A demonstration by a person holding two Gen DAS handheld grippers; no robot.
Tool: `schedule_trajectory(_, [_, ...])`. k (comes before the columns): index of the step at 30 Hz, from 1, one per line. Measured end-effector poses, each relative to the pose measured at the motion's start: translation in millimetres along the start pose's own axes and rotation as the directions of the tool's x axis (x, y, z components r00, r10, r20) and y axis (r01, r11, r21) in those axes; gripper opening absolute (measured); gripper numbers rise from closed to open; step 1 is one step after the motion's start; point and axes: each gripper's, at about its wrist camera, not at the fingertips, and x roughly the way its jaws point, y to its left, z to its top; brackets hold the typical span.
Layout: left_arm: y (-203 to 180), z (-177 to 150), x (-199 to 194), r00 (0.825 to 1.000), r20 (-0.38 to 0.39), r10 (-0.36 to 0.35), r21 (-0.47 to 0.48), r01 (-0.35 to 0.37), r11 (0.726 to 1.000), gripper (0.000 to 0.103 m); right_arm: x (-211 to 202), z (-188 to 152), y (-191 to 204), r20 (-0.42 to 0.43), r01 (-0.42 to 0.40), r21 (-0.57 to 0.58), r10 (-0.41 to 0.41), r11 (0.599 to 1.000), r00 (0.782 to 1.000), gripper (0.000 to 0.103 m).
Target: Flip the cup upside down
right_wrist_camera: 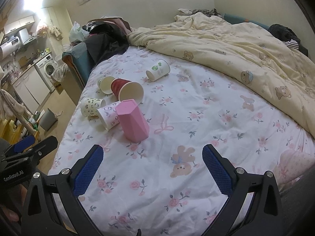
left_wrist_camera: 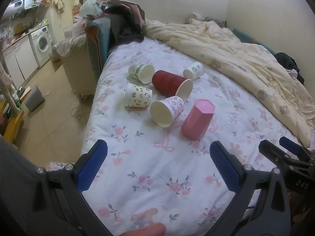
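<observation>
- The left gripper (left_wrist_camera: 157, 167) hovers over the near edge of the bed (left_wrist_camera: 149, 196), jaws spread wide and holding nothing.
- The right gripper (right_wrist_camera: 153, 169) hovers beside it over the same near edge, also wide apart and empty.
- The pink cup (right_wrist_camera: 133, 121) is the nearest cup, standing mouth down with its flat base on top, leaning slightly; it already looks flipped.
- Just behind it, toward the bed's left edge, a pale patterned cup (left_wrist_camera: 167, 111) lies on its side with its mouth facing the grippers, seemingly touching the pink cup.
- Left of that, a cream cup with cartoon print (left_wrist_camera: 137, 98) lies on its side near the left edge, its long axis running across the bed.
- Further back, the red ribbed cup (left_wrist_camera: 172, 84) lies on its side, mouth toward the near right.
- A green-printed cup (left_wrist_camera: 141, 72) lies behind it on its side.
- A white cup with a green logo (right_wrist_camera: 158, 69) lies apart toward the rumpled blanket (right_wrist_camera: 246, 45).
- Judging by this, the patterned cup is the likely next target: ahead and a little left, nearer the left gripper.
</observation>
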Motion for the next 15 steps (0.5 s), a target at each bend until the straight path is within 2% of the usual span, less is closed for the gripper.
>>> schedule_trajectory(15, [-0.8,0.0,0.2,1.000,-0.004,-0.007,-0.003,0.007,1.000,0.103,0.1,0.3,0.9,-0.004,-0.001,0.002,0.001,1.000,1.000,0.103])
